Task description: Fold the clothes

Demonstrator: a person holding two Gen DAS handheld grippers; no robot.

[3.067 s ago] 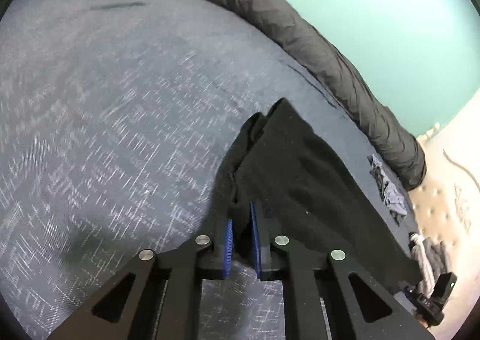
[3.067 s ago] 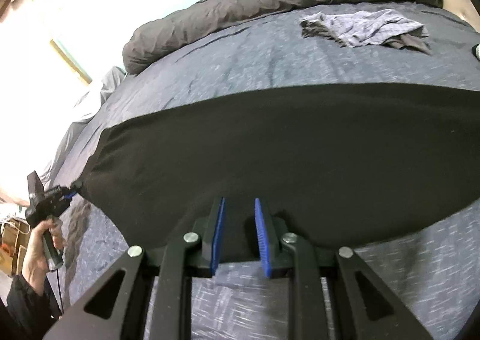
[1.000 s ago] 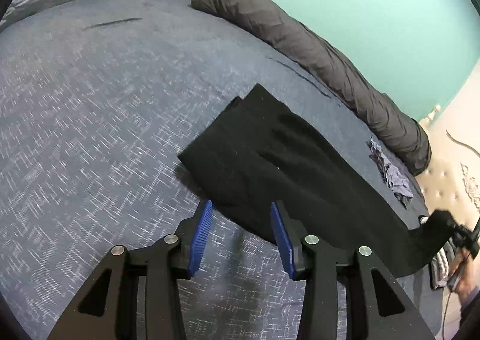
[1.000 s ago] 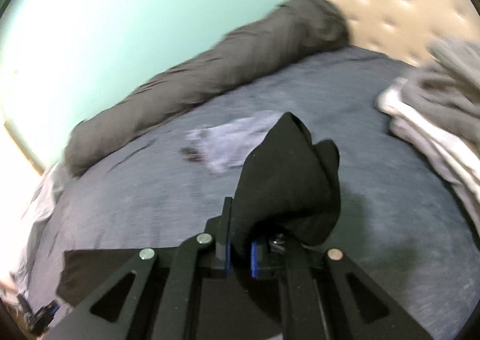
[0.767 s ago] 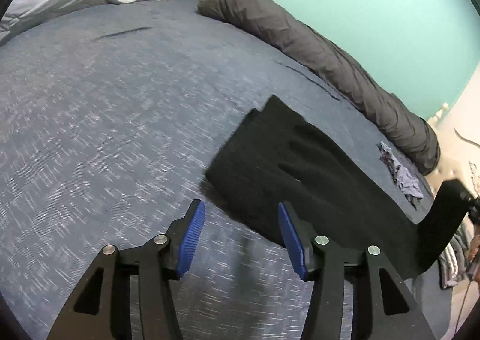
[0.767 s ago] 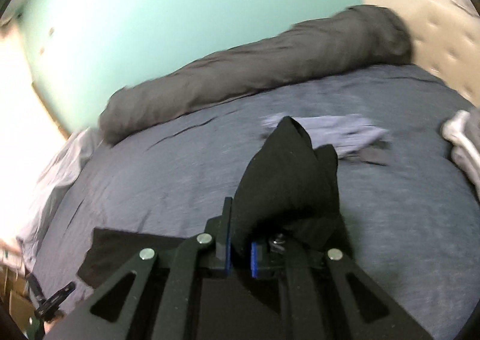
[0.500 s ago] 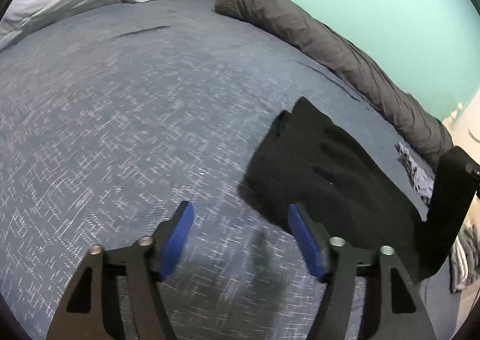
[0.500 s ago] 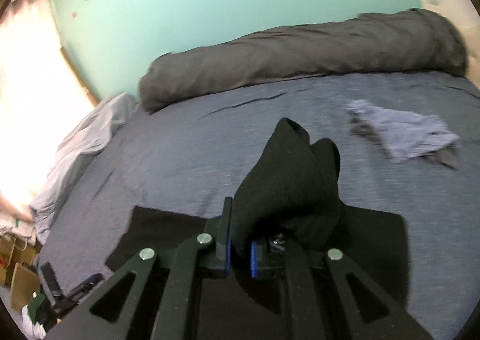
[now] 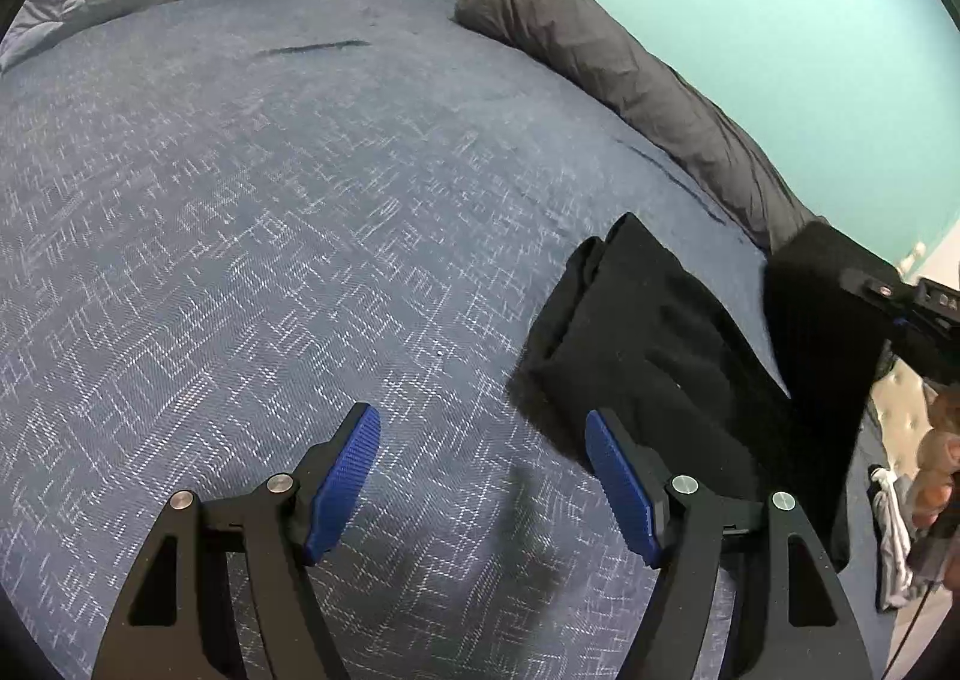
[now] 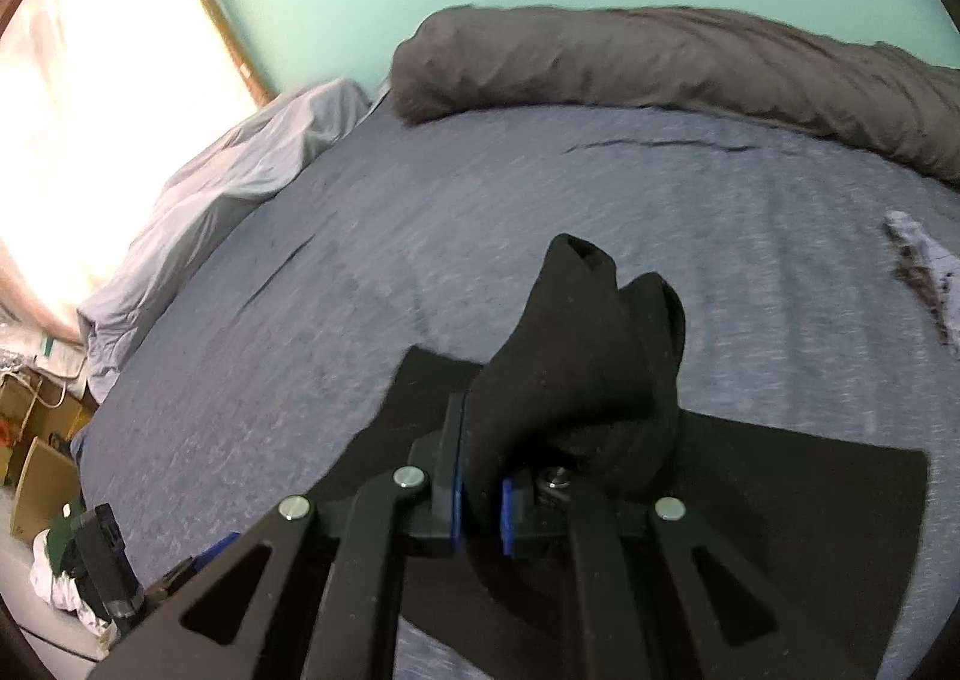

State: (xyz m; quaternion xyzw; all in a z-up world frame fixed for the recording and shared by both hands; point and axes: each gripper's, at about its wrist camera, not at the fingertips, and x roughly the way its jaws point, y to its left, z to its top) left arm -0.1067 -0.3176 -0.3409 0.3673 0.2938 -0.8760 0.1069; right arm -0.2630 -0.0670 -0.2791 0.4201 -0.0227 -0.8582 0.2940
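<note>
A black garment [image 9: 648, 338] lies on the blue bed cover [image 9: 270, 236], its left end folded flat. My left gripper [image 9: 483, 476] hovers open beside that end, with nothing between its blue pads. My right gripper [image 10: 480, 506] is shut on the garment's other end, a black bunch [image 10: 576, 356] that rises over its fingers. The rest of the garment [image 10: 810, 500] spreads flat beneath it. In the left wrist view the lifted end [image 9: 822, 320] hangs from the right gripper [image 9: 894, 299] above the flat part.
A rolled dark grey duvet [image 9: 630, 80] runs along the teal wall. A light grey sheet [image 10: 228, 188] is heaped at the bed's window end. A grey patterned garment [image 10: 924, 266] lies at the right edge. A person's hand [image 9: 936, 464] shows at the right.
My left gripper let go of the garment's left end, opened wide and backed off. My right gripper carried the other end leftward across the bed, over the flat part.
</note>
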